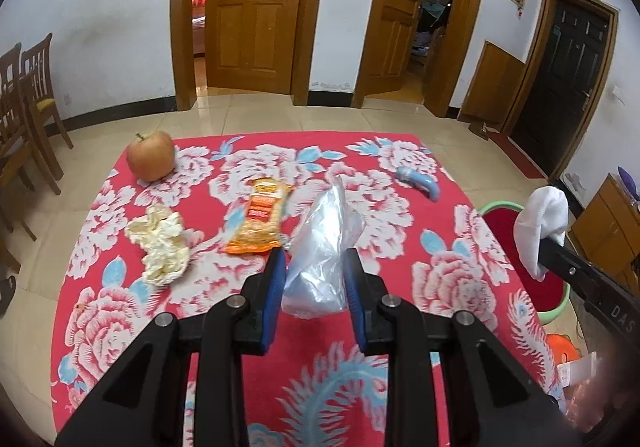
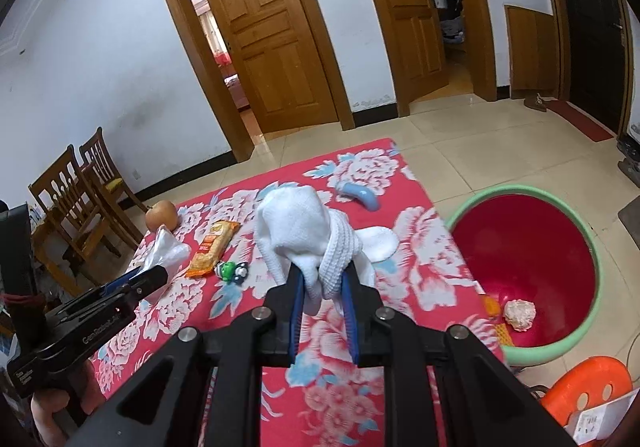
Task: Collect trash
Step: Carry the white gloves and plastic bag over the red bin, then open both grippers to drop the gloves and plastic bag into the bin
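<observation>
Right wrist view, near to far. Right gripper, lower centre, is clamped on a white sock, lifted above the flowered red cloth. A second white sock lies on the cloth just behind it. At right of frame sits the green-rimmed red basin on the floor beside the table; a crumpled tissue ball already lies in it, so at least one piece looks collected.

Left wrist view: left gripper, lower centre, has its jaws set narrowly either side of a clear plastic bag; whether the pads are pinching it, I cannot tell. Beyond, mid-frame: orange snack wrapper, crumpled paper wad, small green toy beside the wrapper. Farther back: apple at upper left, blue curved object at upper right.

Judgement: early to midway. Bag, wrapper and wad remain to collect; sock not yet dropped anywhere.
</observation>
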`<state>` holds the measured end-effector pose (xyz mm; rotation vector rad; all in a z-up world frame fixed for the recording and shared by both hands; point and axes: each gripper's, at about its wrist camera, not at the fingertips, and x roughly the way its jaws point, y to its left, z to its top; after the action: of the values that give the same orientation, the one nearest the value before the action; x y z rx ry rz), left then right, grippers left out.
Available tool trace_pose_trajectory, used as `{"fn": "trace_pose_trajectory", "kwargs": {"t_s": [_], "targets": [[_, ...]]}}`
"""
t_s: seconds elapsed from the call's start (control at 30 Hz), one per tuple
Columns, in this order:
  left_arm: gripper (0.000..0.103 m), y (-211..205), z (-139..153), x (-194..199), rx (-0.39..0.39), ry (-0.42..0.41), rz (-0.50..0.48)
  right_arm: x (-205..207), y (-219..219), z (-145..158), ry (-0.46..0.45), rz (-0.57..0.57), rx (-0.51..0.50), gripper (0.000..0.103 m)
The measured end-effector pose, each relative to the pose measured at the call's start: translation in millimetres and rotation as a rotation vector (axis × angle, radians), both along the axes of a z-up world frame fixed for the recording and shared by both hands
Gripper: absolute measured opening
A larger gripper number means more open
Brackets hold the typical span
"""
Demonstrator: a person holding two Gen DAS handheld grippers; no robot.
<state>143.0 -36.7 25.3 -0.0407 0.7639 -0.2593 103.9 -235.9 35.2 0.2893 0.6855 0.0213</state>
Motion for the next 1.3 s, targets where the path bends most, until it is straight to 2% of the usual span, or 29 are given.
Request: {"fn": "trace_pose_trajectory", "kwargs": {"t_s": [0.5, 0.93, 1.3], "targets": [[0.029, -82, 9, -5, 0.010, -0.016, -0.126, -32, -70, 3, -0.008, -0.115, 0.022, 0.020], [0.029, -153, 1, 3, 0.046, -0.012, -0.237, -43, -134, -18, 0.029, -0.242, 0.071, 0.020], [0.029, -199, -9, 13, 0.045, 0.003, -0.323, -34, -176, -56, 0.121, -0.310, 0.114, 0.023]]}}
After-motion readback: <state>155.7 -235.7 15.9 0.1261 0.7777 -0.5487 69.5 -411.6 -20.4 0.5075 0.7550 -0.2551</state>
